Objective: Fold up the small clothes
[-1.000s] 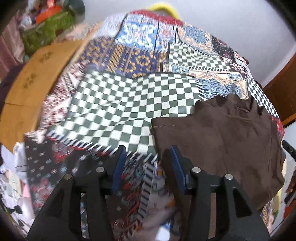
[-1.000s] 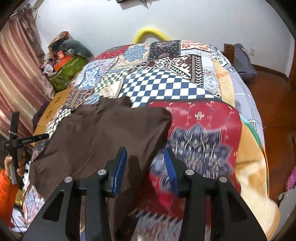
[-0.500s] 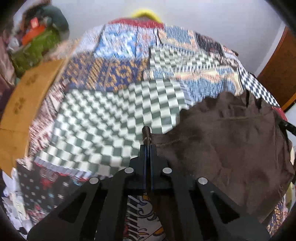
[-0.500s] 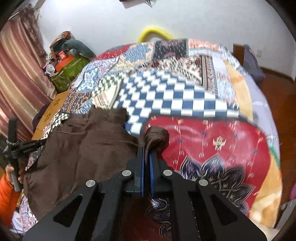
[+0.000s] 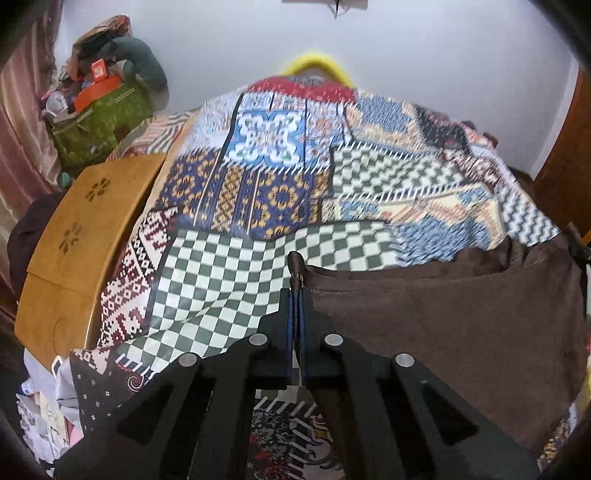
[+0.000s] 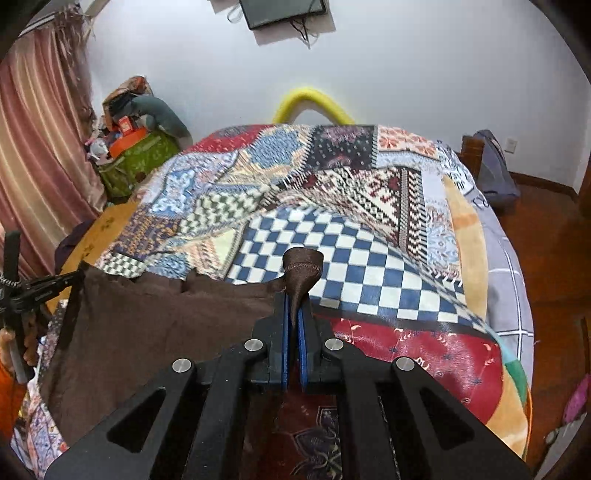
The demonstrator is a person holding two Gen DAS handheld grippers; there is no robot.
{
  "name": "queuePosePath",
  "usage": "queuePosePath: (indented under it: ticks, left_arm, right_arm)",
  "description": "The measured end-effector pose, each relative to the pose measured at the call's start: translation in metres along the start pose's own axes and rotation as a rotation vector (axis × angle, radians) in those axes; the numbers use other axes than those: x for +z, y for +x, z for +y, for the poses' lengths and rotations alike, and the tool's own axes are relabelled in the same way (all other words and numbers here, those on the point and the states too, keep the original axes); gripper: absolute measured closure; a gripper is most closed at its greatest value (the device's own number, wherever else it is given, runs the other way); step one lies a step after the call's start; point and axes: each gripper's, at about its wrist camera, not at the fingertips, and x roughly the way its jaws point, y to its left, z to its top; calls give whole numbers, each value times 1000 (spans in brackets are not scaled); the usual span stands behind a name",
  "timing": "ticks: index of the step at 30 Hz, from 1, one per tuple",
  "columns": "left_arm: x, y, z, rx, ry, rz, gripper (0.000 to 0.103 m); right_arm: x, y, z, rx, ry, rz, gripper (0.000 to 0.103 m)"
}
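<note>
A patchwork quilt [image 6: 369, 206] covers the bed, a green bag [image 6: 140, 158] beside pink curtains [image 6: 33, 147].

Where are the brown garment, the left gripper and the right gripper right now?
brown garment [image 5: 443, 325], left wrist view, flat middle of the cloth.
left gripper [image 5: 295, 295], left wrist view, fingertips shut on the garment's corner.
right gripper [image 6: 294, 306], right wrist view, fingertips pinching the other corner.

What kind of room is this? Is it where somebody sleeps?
Most likely a bedroom at home. A big bed covered with a patchwork quilt fills the middle, a striped curtain hangs at the side, and a screen is mounted on the white wall. A brown garment lies on the bed.
</note>
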Motion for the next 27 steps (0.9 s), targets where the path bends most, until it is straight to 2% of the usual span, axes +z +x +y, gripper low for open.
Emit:
queuePosePath:
  ticks: [7, 12, 19, 23, 27]
  left_arm:
    - [-21, 22, -3, 43, 64, 55, 101]
    - [-20, -1, -5, 66, 74, -24, 101]
    - [-7, -42, 2, 36, 39, -124, 101]
    - [-3, -43, 3, 35, 27, -135, 101]
    - [-5, -27, 6, 34, 4, -108, 101]
  right_arm:
    - [-10, 16, -4, -21, 4, 59, 99]
    - [-2, -5, 3, 0, -15, 6, 99]
    - [18, -40, 16, 22, -47, -95, 99]
    - [20, -37, 16, 23, -46, -113, 99]
    - [14, -16, 7, 13, -19, -72, 99]
